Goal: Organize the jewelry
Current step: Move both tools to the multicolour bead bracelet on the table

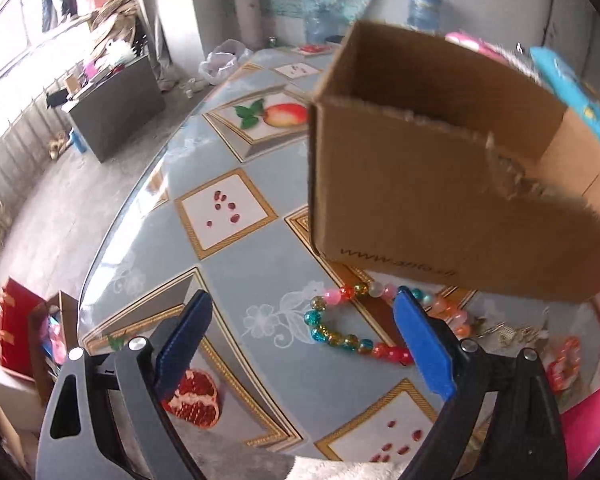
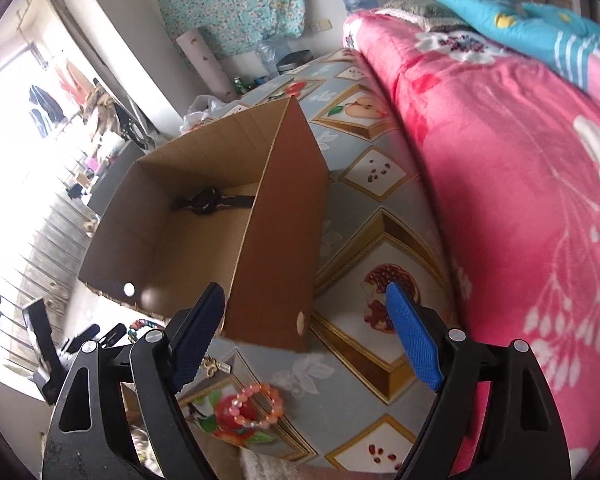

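Observation:
An open cardboard box [image 1: 440, 184] stands on the fruit-patterned tablecloth [image 1: 260, 272]; in the right wrist view the box [image 2: 284, 240] holds a black watch [image 2: 208, 201]. A multicolour bead necklace [image 1: 340, 336] lies in front of the box, between my left gripper's [image 1: 304, 344] blue fingers. The left gripper is open and empty just above it. A small pink-orange bead bracelet [image 2: 258, 406] lies near the table's front, also seen at the right in the left wrist view [image 1: 566, 364]. A small gold piece [image 2: 214, 365] lies beside the box. My right gripper [image 2: 306, 332] is open and empty.
A pink floral blanket [image 2: 520, 200] with a blue pillow [image 2: 520, 24] borders the table on the right. The table's left edge [image 1: 112, 248] drops to the floor, where a red gift bag [image 1: 16, 328] stands. Water bottles [image 1: 424, 6] stand far back.

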Demonstrator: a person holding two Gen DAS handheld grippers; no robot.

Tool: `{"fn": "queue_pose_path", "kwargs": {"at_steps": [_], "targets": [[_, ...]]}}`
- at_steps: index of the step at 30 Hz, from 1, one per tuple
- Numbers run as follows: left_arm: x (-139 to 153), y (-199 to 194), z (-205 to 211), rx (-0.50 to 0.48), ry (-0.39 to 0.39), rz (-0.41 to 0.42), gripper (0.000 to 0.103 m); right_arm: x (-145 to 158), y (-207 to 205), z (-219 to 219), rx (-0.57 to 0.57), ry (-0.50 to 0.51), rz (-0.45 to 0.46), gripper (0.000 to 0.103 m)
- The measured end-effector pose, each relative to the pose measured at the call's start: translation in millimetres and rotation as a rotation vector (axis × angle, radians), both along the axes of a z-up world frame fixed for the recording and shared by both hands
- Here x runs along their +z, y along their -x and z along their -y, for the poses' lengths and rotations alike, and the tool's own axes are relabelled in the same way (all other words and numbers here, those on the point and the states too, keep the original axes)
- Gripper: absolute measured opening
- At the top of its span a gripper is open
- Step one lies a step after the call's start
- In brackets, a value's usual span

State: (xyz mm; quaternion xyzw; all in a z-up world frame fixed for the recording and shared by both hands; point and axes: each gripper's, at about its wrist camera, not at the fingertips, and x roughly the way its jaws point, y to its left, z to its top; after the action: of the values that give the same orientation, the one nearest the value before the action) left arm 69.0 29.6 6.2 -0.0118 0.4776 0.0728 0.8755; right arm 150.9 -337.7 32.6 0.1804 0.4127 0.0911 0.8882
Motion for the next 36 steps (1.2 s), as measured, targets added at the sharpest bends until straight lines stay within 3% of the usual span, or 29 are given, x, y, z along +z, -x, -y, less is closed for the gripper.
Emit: {"fn": "queue_pose_path", "kwargs": {"at_steps": [6, 11, 15, 18, 22, 23, 26, 29, 32, 36], "targets": [[-25, 1, 2, -0.060, -0.064, -0.036, 0.090, 5, 19, -14, 0.000, 0.062, 0.013, 0.082], [-28, 18, -8, -0.104, -0.051, -0.036, 0.097, 11, 36, -32, 0.037, 0.166, 0.029, 0.084], [-29, 29, -18, -0.139, -0.013, -0.045, 0.097, 16, 55, -56, 0.106, 0.291, 0.086, 0.095], [-31, 33, -29, -0.144, 0.036, -0.057, 0.097, 16, 67, -75, 0.153, 0.342, 0.120, 0.095], [-31, 36, -23, -0.174, 0.015, -0.064, 0.097, 21, 76, -102, 0.170, 0.428, 0.158, 0.095], [-31, 36, -23, -0.176, 0.012, -0.067, 0.097, 28, 81, -109, 0.183, 0.441, 0.206, 0.095], [-30, 36, -21, -0.166, 0.030, -0.080, 0.097, 48, 97, -120, 0.183, 0.440, 0.374, 0.095], [-31, 32, -24, -0.166, 0.042, -0.087, 0.097, 44, 104, -131, 0.274, 0.386, 0.482, 0.095], [-32, 29, -27, -0.170, 0.040, -0.076, 0.098, 27, 89, -155, 0.319, 0.443, 0.413, 0.095], [-34, 30, -29, -0.181, 0.035, -0.051, 0.099, 11, 67, -173, 0.384, 0.302, 0.332, 0.095]]}}
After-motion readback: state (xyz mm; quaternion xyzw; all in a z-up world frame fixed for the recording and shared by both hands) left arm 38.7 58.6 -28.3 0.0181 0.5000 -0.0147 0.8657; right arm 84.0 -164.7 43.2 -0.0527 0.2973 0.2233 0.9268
